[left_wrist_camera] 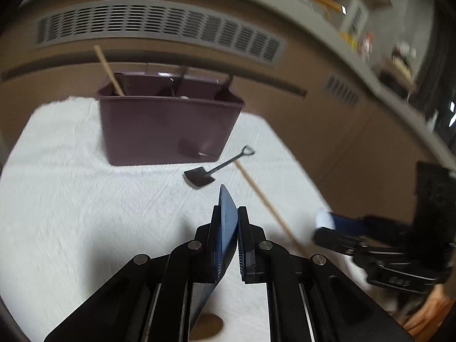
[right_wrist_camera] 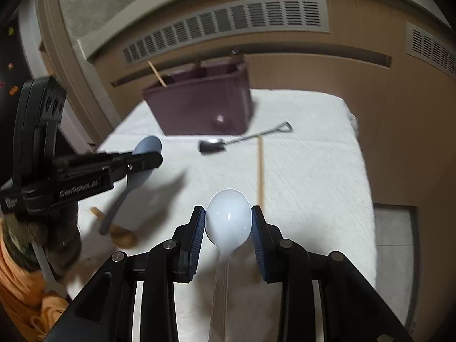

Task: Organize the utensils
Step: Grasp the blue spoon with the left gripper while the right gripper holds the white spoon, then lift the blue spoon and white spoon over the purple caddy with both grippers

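Observation:
My left gripper [left_wrist_camera: 228, 228] is shut on a dark blue spoon [left_wrist_camera: 226, 213], held edge-on above the white cloth; it also shows in the right wrist view [right_wrist_camera: 146, 148]. My right gripper [right_wrist_camera: 228, 222] is shut on a white spoon [right_wrist_camera: 228, 219] by its bowl. A maroon utensil bin [left_wrist_camera: 168, 125] stands at the back of the cloth with a wooden stick [left_wrist_camera: 107, 69] and dark handles in it. A small black shovel-shaped spoon [left_wrist_camera: 199, 176] and a wooden chopstick [left_wrist_camera: 265, 202] lie on the cloth in front of the bin.
A white cloth [left_wrist_camera: 85, 199] covers the table. A wooden spoon [right_wrist_camera: 121, 232] lies at the near left under the blue spoon. A brown cabinet wall with vents [left_wrist_camera: 159, 24] rises behind the bin. The table's right edge [right_wrist_camera: 364, 171] drops to the floor.

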